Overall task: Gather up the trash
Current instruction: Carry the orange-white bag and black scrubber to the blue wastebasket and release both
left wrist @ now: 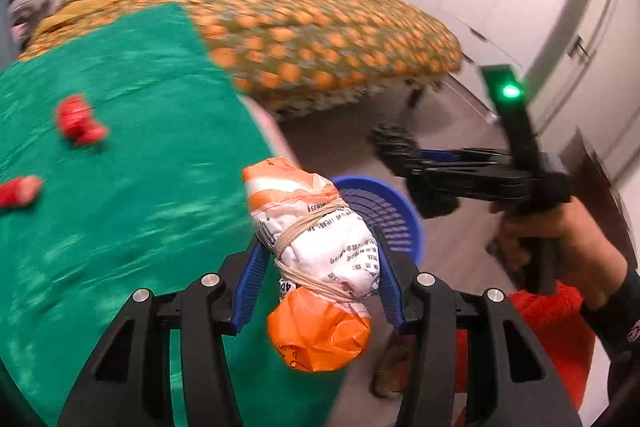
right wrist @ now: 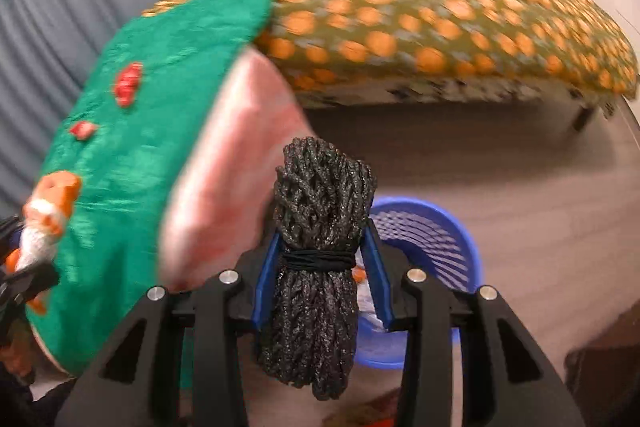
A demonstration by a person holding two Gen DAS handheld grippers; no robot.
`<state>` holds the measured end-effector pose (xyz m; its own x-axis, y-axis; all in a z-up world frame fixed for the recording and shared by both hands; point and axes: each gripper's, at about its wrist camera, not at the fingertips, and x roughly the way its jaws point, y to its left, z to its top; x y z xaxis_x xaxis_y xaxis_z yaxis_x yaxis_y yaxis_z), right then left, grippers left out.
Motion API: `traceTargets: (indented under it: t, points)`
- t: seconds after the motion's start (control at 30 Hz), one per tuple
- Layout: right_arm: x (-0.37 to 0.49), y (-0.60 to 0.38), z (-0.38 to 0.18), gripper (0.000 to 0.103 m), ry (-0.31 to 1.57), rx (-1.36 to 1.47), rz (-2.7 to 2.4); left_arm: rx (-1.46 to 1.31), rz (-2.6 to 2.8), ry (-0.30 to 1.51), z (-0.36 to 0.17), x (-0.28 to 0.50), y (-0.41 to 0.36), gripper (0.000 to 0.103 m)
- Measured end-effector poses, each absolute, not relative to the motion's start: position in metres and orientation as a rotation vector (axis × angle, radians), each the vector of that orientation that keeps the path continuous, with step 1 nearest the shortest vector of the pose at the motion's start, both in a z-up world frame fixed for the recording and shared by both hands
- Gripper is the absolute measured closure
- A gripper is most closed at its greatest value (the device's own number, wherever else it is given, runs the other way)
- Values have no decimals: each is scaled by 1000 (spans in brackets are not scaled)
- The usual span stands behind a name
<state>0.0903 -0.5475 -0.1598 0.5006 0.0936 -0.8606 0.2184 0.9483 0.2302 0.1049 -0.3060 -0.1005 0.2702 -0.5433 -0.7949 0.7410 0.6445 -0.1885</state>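
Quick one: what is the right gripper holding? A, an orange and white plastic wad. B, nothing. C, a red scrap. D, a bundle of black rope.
D: in the right wrist view the right gripper has its blue pads pressed on the black rope bundle, above the blue basket.

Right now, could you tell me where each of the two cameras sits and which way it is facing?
Left wrist: on the left gripper, looking down its fingers at an orange-and-white bundle held between them, over the green cloth; the right gripper and the right hand show at the right edge.
Right wrist: on the right gripper, looking down at a black rope bundle it clamps; the left gripper shows at the left edge.
Shared: the green cloth, the blue basket, the red scraps and the orange-spotted bedspread.
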Motion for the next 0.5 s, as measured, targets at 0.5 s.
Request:
traceTargets:
  t: [0.5]
  points:
    - [80,-635,-237,55,1075,481,-151,375,-887,1110,-222,104,-460,52]
